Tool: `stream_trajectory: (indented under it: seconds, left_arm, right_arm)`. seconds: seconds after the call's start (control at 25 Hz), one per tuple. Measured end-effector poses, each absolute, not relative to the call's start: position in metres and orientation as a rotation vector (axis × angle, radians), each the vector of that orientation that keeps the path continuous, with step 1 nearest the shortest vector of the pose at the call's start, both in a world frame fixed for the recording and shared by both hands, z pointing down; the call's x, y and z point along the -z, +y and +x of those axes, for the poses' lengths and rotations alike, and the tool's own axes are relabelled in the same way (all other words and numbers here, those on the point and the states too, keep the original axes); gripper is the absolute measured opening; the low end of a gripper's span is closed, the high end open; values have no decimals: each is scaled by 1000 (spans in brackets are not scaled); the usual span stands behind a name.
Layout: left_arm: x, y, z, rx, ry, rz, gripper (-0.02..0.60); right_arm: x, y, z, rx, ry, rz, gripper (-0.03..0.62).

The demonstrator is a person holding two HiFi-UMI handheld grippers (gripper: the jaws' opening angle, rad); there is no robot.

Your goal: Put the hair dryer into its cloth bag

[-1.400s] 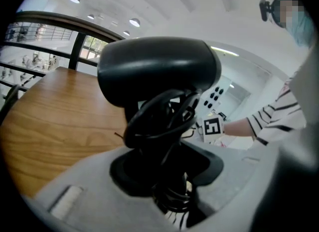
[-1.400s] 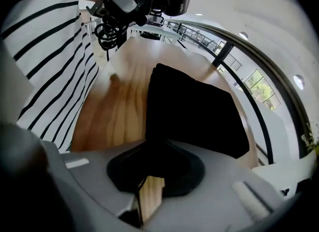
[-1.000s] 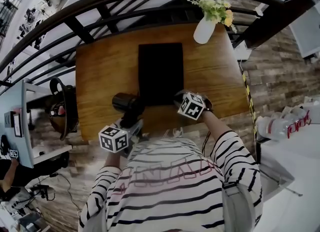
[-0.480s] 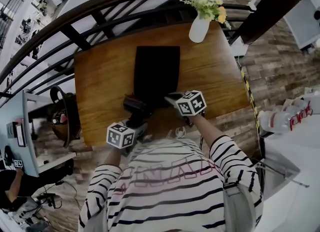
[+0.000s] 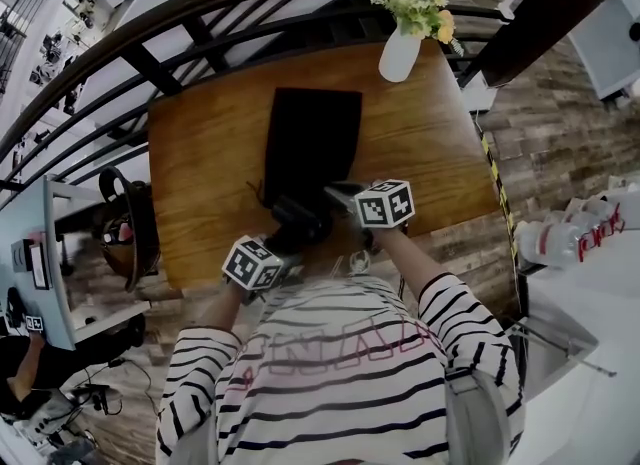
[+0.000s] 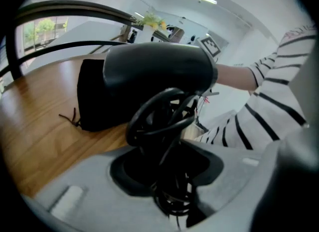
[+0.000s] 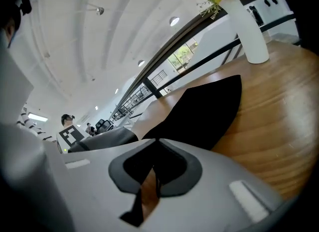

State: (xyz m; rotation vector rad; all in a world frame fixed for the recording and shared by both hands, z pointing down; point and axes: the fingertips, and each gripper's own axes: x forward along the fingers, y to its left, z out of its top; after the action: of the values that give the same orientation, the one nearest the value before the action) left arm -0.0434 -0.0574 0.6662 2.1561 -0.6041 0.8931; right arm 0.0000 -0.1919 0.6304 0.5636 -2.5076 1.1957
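The wooden worktop [image 5: 205, 153] carries the black cloth bag [image 5: 312, 138], its mouth toward 6 o'clock. The hair dryer [image 5: 300, 219] sits at that mouth, with the left gripper [image 5: 284, 245] jaws grasping it from 7 o'clock. The right gripper [image 5: 338, 194] jaws are clenched on the bag's edge at 4 o'clock.

Left gripper [image 6: 169, 163] was clamped on the handle of the black hair dryer [image 6: 154, 69], jaws closed against the handle and the cord [image 6: 154, 121] looped round it. The barrel sat crosswise above the jaws. Behind it, the black cloth bag [image 6: 89, 101] lay on the wooden table [image 6: 35, 126], a drawstring [image 6: 67, 118] trailing at its left. A striped sleeve [image 6: 279, 86] occupied the right side. A dark railing [image 6: 75, 10] ran beyond the table.
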Motion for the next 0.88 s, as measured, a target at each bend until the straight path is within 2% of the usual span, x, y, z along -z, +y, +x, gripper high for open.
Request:
stream_trajectory:
  seconds: [0.44, 0.88]
  left_arm:
    - [-690, -51, -19, -1078, -440, 2084, 160]
    - [-698, -75, -33, -1033, -526, 1952, 158]
  right_arm:
    - [-610, -194, 8, -1119, -2582, 570, 12]
    - [-605, -175, 23, -911, -2599, 541, 12]
